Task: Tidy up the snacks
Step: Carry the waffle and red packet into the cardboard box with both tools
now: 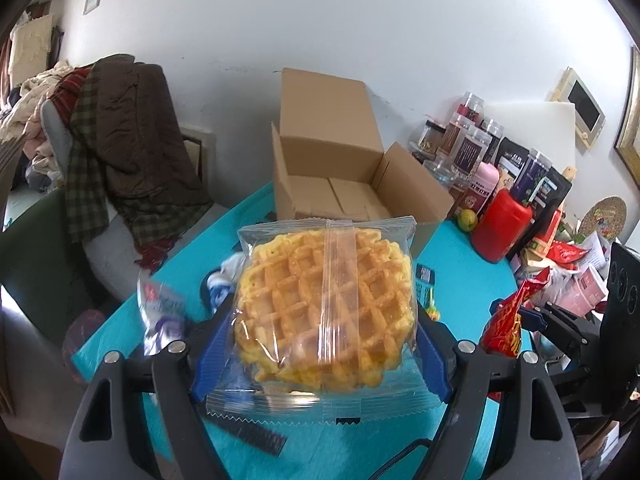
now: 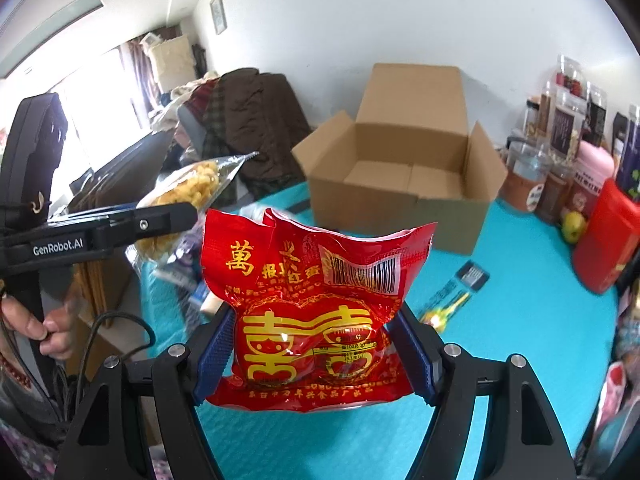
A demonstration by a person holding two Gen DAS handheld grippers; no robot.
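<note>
My left gripper (image 1: 322, 344) is shut on a clear packet with a yellow waffle (image 1: 324, 308), held above the turquoise table (image 1: 452, 252). My right gripper (image 2: 312, 350) is shut on a red snack packet (image 2: 312, 312) with gold characters and a barcode. An open, empty cardboard box (image 1: 340, 176) stands behind both packets at the back of the table, also seen as the box (image 2: 404, 184) in the right wrist view. The left gripper with the waffle packet (image 2: 188, 192) shows at the left of the right wrist view. The red packet (image 1: 504, 320) appears at the right of the left wrist view.
Jars, pouches and a red canister (image 1: 502, 226) crowd the table's right side, with a green fruit (image 1: 467, 219) beside them. Small packets (image 1: 160, 308) lie at the table's left, and a small wrapped sweet (image 2: 448, 304) at the right. A chair piled with clothes (image 1: 120, 148) stands left of the box.
</note>
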